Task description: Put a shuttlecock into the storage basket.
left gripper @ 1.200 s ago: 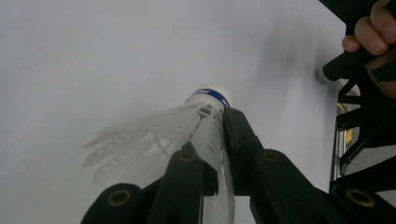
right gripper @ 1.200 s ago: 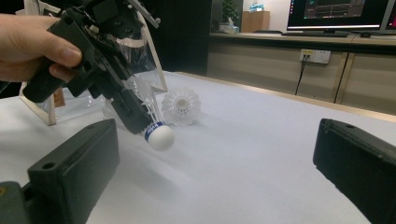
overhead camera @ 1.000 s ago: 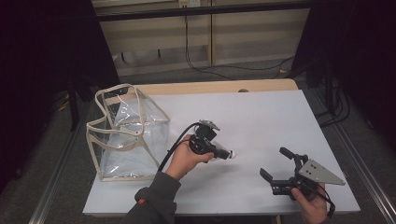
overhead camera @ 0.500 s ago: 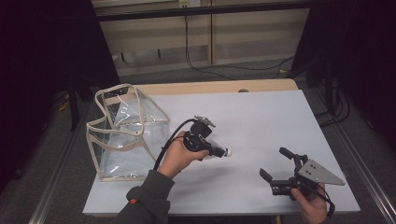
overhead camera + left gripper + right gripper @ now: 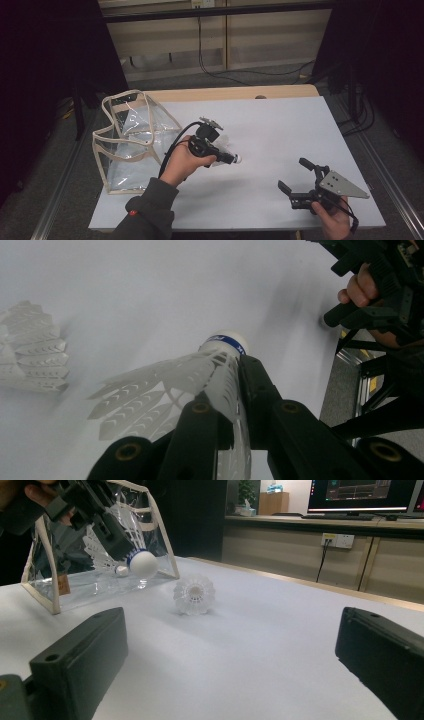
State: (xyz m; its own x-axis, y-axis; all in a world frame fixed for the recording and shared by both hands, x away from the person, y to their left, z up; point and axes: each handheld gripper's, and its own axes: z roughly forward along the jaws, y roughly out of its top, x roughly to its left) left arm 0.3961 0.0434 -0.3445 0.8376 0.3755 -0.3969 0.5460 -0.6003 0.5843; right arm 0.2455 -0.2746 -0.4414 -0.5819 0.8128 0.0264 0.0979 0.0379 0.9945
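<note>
White plastic feathers fan out from the shuttlecock point(image 5: 220, 367) that the left gripper point(image 5: 227, 159) has clamped between its fingers point(image 5: 260, 390), the pads pressing on the skirt while the round cork with its blue band sticks out past the tips. Seen from above, this gripper hangs over the middle of the white table point(image 5: 280, 125), lifted clear of the surface and just right of the clear plastic bag point(image 5: 132, 142), which stands open at the table's left edge with its cream trim showing. A second shuttlecock point(image 5: 194, 594) lies on its side on the table near the bag, its open skirt turned toward the right gripper; in the left gripper view it shows as a blurred white shape point(image 5: 32, 355) at the left edge. The right gripper point(image 5: 304, 177) sits low near the front right corner of the table, well apart from both shuttlecocks, its fingers point(image 5: 80, 655) spread wide with nothing between them
</note>
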